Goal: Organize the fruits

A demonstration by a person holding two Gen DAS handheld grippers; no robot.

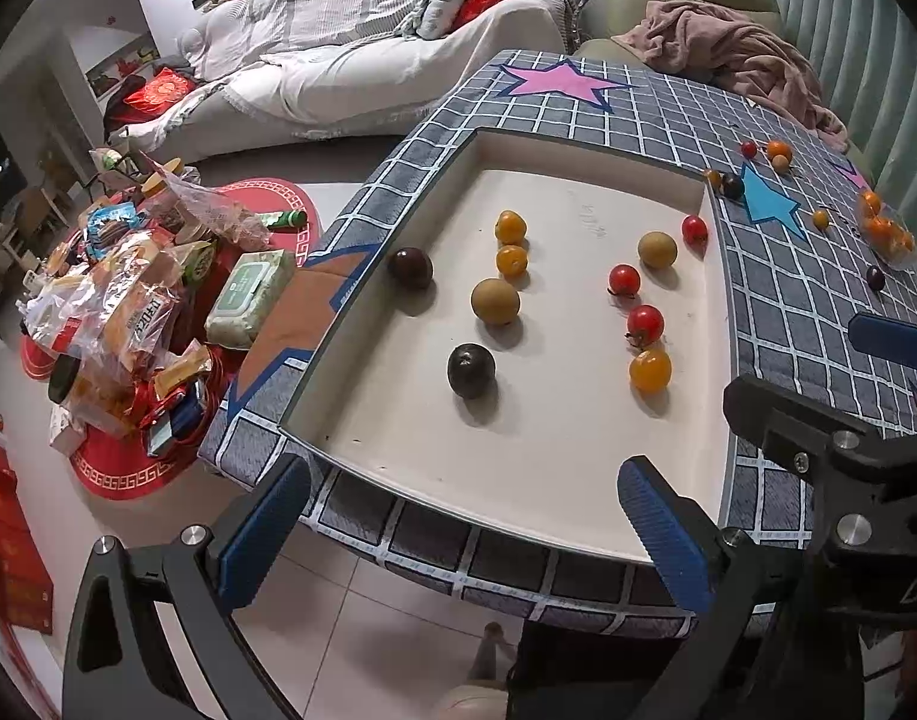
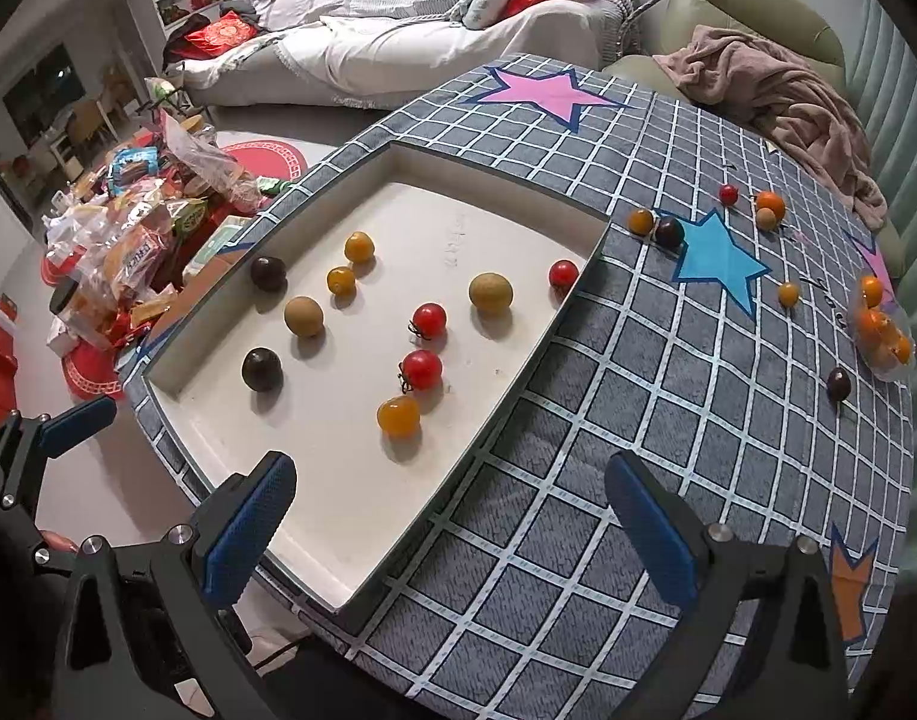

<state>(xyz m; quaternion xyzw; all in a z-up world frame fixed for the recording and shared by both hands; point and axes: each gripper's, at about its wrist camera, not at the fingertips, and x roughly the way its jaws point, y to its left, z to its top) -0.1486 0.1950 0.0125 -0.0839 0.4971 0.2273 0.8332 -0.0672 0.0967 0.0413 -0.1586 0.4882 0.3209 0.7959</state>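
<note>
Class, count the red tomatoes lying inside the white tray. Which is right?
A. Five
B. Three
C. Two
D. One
B. Three red tomatoes lie in the white tray: one by the far right wall, one mid-tray and one just nearer; a fourth red one lies outside on the checked cloth.

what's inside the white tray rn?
White tray holds ten loose fruits: three red tomatoes, three orange, two dark, two brownish-green. Nothing stacked or hidden; both grippers open, empty.
</note>
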